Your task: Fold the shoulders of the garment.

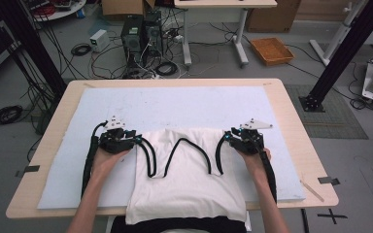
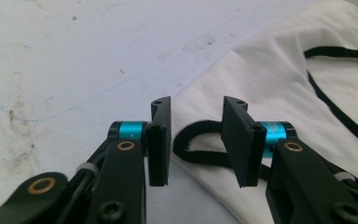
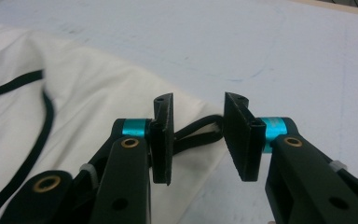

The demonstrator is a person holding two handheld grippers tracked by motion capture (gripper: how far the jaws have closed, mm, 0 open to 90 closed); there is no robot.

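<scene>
Two tools flank a white garment [image 1: 187, 179] on the tabletop's pale mat [image 1: 175, 104] in the high view: the left tool [image 1: 135, 141] at its upper left corner, the right tool [image 1: 227, 136] at its upper right, black straps [image 1: 189, 150] looping between, bare mat beyond. In the left gripper view, partly parted jaws frame a strap loop [image 2: 191, 144] without pressing it. In the right gripper view, the strap end [image 3: 200, 130] lies likewise unpinched between half-open jaws.
</scene>
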